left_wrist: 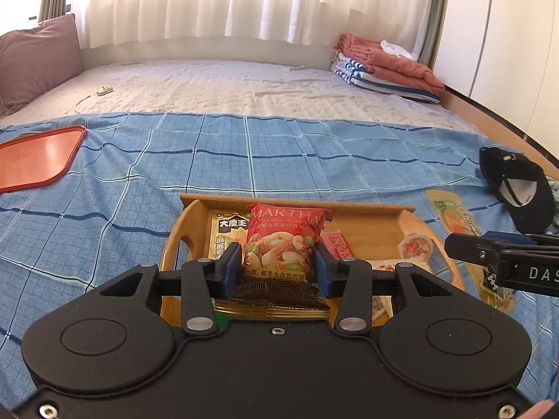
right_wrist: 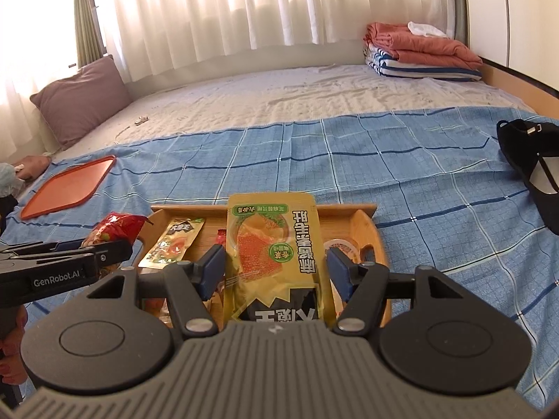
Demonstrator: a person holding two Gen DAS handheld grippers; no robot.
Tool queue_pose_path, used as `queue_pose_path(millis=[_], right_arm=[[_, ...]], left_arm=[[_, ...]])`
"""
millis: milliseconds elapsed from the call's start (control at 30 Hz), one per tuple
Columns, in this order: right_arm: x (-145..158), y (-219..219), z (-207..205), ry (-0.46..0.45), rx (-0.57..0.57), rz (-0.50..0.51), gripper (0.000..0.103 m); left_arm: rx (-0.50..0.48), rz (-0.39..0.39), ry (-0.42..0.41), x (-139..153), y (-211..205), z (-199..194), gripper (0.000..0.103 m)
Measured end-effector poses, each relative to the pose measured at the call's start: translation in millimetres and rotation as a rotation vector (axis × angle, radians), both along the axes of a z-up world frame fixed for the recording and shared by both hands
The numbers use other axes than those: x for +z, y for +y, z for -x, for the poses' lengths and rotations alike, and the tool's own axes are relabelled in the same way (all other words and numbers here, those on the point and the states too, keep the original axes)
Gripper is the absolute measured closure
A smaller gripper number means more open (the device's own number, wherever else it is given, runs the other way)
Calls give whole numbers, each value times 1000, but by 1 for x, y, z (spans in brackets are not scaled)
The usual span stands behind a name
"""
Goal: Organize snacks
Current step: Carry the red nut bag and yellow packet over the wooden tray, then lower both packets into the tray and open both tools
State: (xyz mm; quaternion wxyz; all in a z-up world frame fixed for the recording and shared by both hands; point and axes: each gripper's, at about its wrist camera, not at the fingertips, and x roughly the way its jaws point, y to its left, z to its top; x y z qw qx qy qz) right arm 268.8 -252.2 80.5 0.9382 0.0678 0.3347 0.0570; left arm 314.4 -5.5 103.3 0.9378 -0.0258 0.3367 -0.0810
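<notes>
— Starting nearest: what is the left gripper (left_wrist: 278, 265) doing?

— It pinches a red "MARTHA" nut packet (left_wrist: 284, 241) between its blue pads (left_wrist: 232, 265), which press on both sides of the bag. The packet hangs above a wooden tray (left_wrist: 401, 234).

— And the right gripper (right_wrist: 276, 267)?

— Its pads sit against both edges of a flat yellow pouch (right_wrist: 276, 244), held upright with its print upside down, also over the tray.

— What lies in the tray?

— In the left wrist view, a yellow packet with dark lettering (left_wrist: 227, 235) lies at the left end, a small round cup with a printed lid (left_wrist: 415, 248) sits toward the right end, and a red-and-white wrapper (left_wrist: 337, 246) is between them, partly hidden. I cannot tell what else lies beneath the grippers.

— Where does the tray rest?

— On a blue checked cloth (left_wrist: 297, 153) spread across a bed.

— Farther out?

— An orange plastic tray (left_wrist: 38, 157) lies on the cloth well to the left, and a black cap (left_wrist: 517, 188) to the right. Beyond the cloth is pale bedding (left_wrist: 227, 83), with a mauve pillow (left_wrist: 38, 59) at the left and folded linens (left_wrist: 384, 66) at the far right, under white curtains (left_wrist: 244, 0).
</notes>
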Motion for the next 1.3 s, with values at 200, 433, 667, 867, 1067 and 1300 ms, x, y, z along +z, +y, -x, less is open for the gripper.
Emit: queue_pose_path(millis=[200,433,667,867,1067,1300], right_arm=[[-12,0,-26,32,-5,-6,37],[-25,2,-53,57,-14,8,37],[-39,3,-78,83,-12,17,37],[-49,3,-96,111,-13,30,37],[-56,5,-108,130,-3,39,37],[-65,8,-119,157,4,51,37]], left_arm=[[9,10,26,-19,-4,-27,61],[16,16,57,-41,-10,-55,61],[26,13,81,-57,-15,-79,61],[27,-7,98,-68,-19,-93,61],[20,-15,104,-72,-22,-102,61],[28,-11,114,-79,-24,-111,61]])
